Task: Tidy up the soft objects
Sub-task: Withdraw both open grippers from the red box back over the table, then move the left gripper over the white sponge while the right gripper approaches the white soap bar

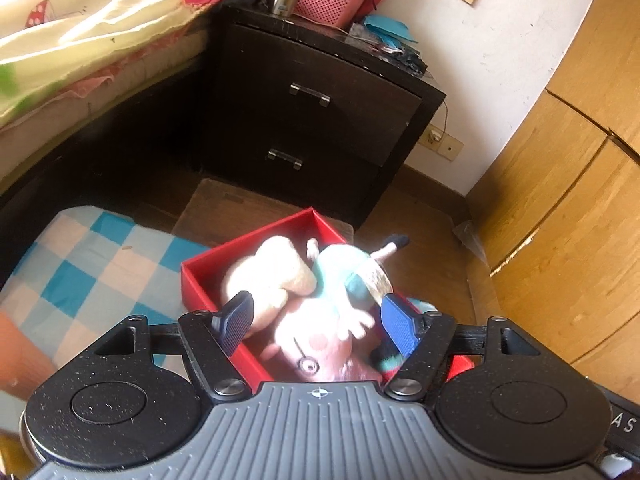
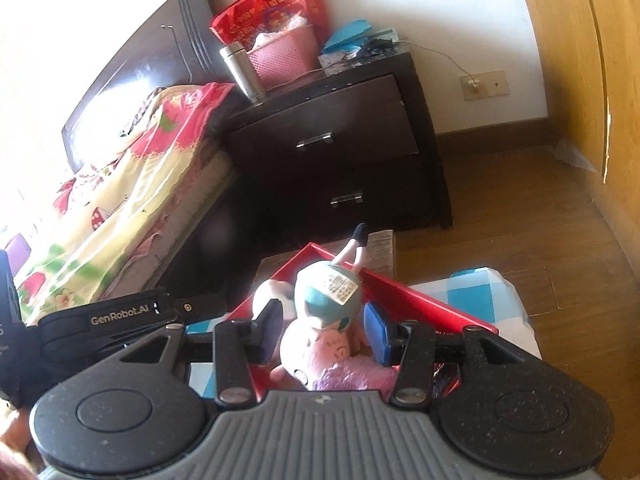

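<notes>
We see the bed (image 1: 80, 32) filling the upper left of the left wrist view, its floral quilt (image 2: 120, 200) draping down the left side of the right wrist view. A dark nightstand (image 1: 320, 112) with two drawers stands in the upper middle of both views, and a wooden wardrobe (image 1: 568, 200) takes the right edge. On the nightstand top we find a pink basket (image 2: 284, 56), a steel flask (image 2: 240, 70) just beside it, and a red bag (image 2: 272, 8) behind.

Lower in the frame lies a blue-and-white checked cushion (image 1: 92, 268), and a red box (image 1: 200, 284) rests on it at lower centre. Inside the box we see a cream plush (image 1: 276, 276) toward the left, and a pink pig plush (image 2: 320, 340) in a teal dress, head toward the cameras, its black-shoed leg (image 2: 358, 240) sticking up over the far rim.

Our left gripper (image 1: 316, 324) hangs over the box with its jaws spread wide, touching nothing we can make out. Our right gripper (image 2: 322, 328) is also parted, its blue pads (image 2: 378, 334) flanking the pig plush; we cannot tell whether they press it.
</notes>
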`<state>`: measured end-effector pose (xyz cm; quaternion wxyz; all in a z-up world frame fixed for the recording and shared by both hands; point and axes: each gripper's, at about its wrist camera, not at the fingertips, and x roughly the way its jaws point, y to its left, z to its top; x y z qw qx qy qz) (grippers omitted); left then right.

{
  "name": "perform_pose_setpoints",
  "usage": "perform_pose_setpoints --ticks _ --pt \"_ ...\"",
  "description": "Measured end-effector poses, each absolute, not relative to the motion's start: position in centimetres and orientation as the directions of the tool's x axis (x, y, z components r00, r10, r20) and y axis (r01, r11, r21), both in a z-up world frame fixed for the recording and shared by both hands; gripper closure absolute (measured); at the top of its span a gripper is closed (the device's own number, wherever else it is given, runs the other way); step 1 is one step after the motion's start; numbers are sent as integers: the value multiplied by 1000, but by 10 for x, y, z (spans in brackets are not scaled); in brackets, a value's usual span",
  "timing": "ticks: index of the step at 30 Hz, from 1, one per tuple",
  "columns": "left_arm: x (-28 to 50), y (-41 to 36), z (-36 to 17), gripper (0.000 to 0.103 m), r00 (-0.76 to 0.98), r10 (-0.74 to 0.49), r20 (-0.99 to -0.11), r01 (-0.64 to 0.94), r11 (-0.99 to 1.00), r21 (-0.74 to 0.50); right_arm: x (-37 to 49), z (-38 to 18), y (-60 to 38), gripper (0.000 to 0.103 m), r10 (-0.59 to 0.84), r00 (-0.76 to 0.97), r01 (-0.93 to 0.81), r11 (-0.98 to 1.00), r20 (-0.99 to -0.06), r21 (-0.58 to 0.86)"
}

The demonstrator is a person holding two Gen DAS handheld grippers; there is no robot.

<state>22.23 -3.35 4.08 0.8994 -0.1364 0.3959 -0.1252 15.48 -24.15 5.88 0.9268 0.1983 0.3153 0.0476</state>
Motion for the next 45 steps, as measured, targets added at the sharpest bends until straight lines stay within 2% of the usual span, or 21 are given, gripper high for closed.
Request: perform_pose_setpoints --ticks 7,16,21,37,41,45 --pt "194 -22 35 33 630 -328 -704 107 935 -339 133 65 -232 77 223 785 23 921 -577 388" --pt "151 -12 3 34 534 -348 -771 108 932 -346 106 32 -213 76 223 700 26 942 -679 336" --pt "127 -7 -4 34 520 -336 -785 115 939 -325 83 23 -211 76 240 685 34 932 -688 360" --pt "67 8 -55 34 412 -215 -886 67 976 -206 53 4 -189 76 273 626 5 935 -730 354" --pt "60 8 -66 34 392 -171 -904 51 985 -165 50 -3 -187 70 272 602 1 940 -751 342" --pt "61 8 -80 34 361 -144 -922 26 989 -144 48 -6 -190 70 279 592 9 936 -756 353"
